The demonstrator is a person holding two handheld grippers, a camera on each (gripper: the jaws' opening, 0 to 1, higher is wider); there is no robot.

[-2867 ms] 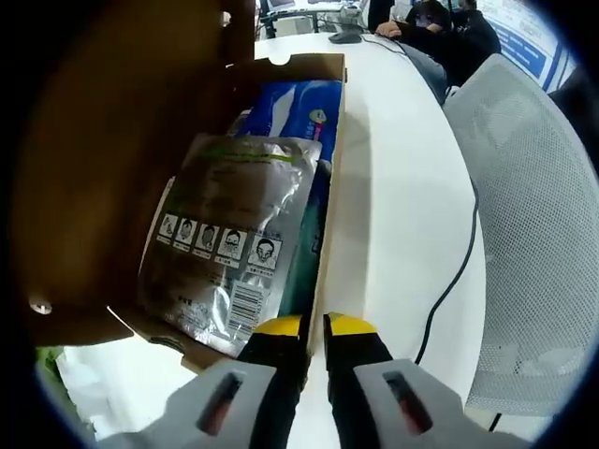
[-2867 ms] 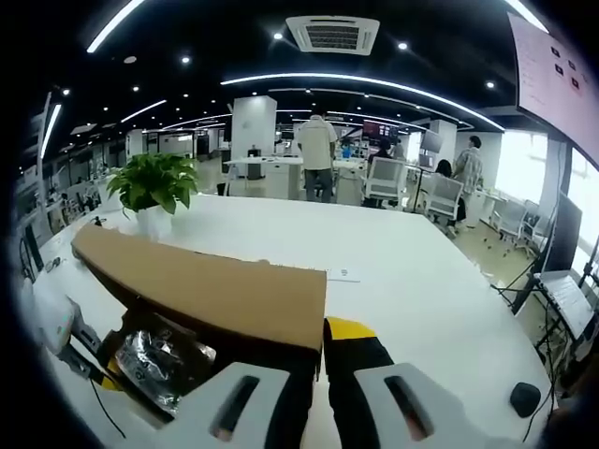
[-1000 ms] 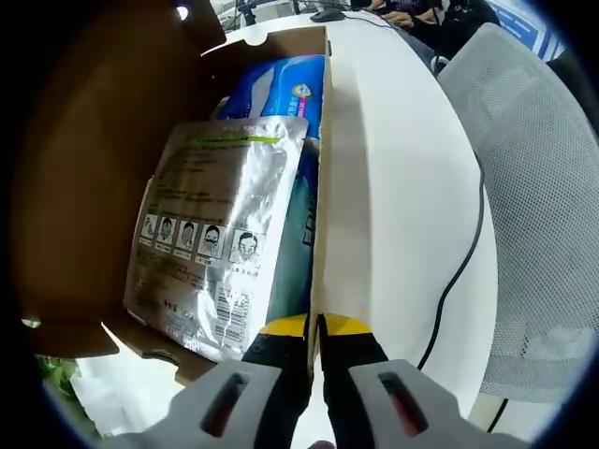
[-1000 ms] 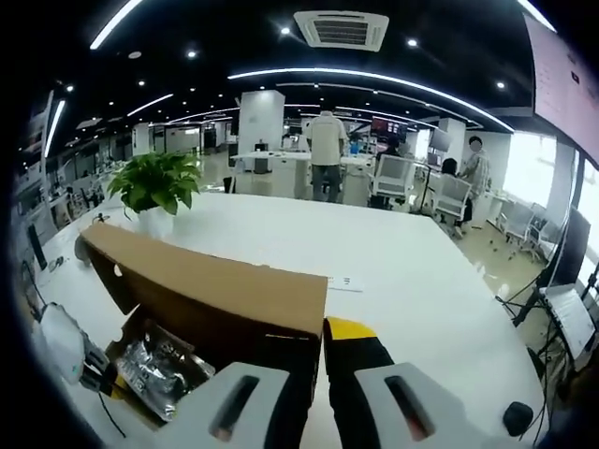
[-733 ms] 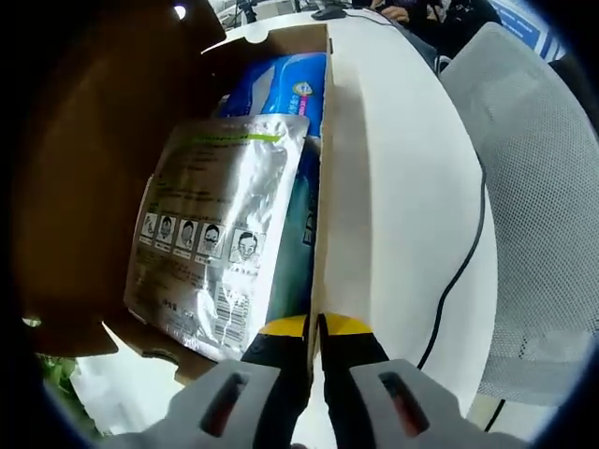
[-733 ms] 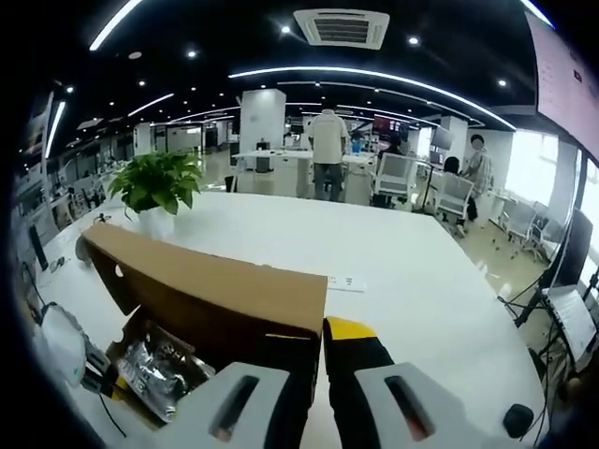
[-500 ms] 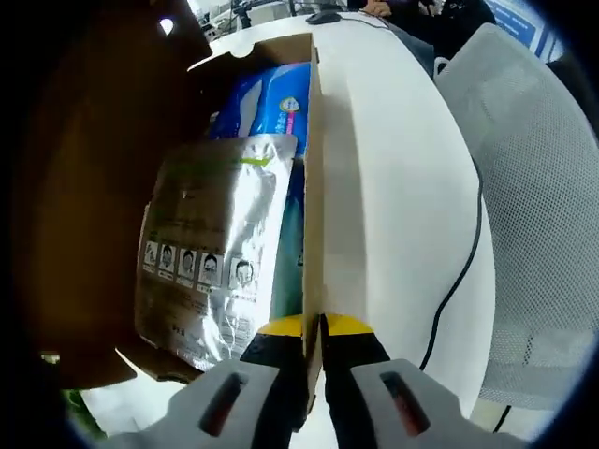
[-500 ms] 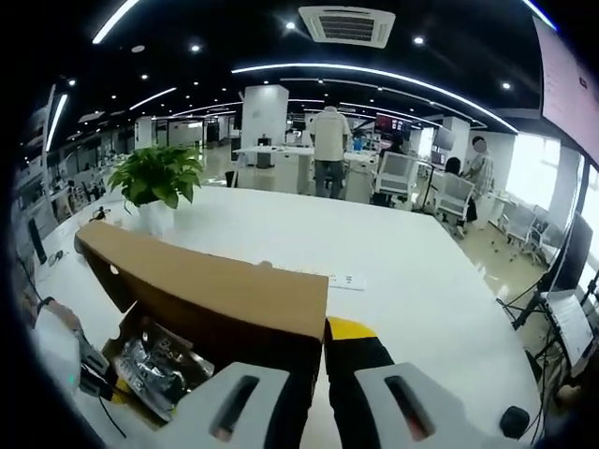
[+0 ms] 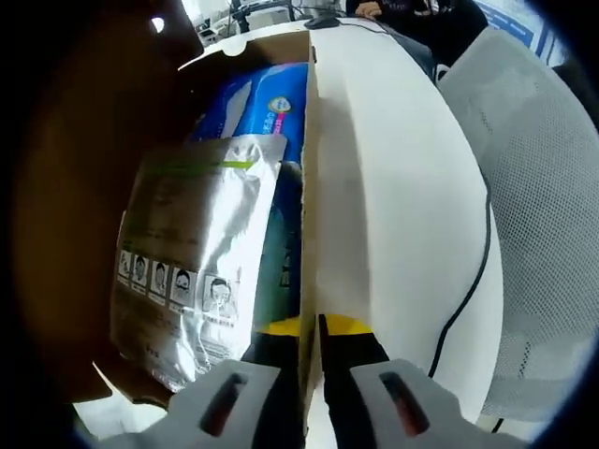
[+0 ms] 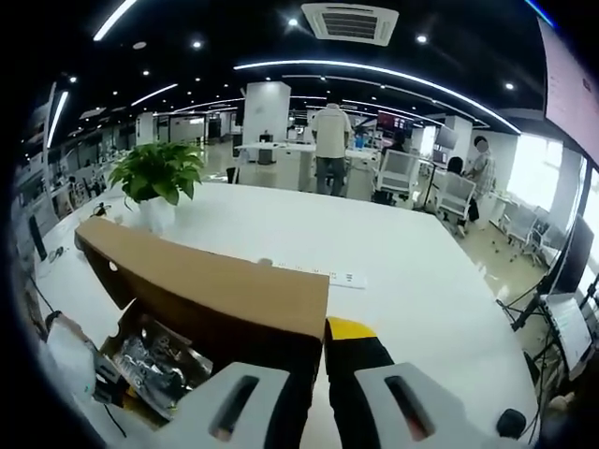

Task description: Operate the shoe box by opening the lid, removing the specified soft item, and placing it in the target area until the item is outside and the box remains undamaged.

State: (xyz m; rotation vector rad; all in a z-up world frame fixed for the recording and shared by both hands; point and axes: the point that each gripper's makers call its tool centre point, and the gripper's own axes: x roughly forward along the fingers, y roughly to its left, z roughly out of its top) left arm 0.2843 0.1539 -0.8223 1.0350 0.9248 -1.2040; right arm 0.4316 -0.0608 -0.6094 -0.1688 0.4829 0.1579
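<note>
While lying flat, silver pouch [image 9: 192,253] runs lengthwise along shoe box [image 9: 307,187]

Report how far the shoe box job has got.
Done: the lid is raised, and the shoe box is open.

In hand: the left gripper is shut on the box's side wall, and the right gripper is shut on the lid's edge.

Left: the silver mask packet lies inside, on the blue pack. Nothing has yet reached the white table.
</note>
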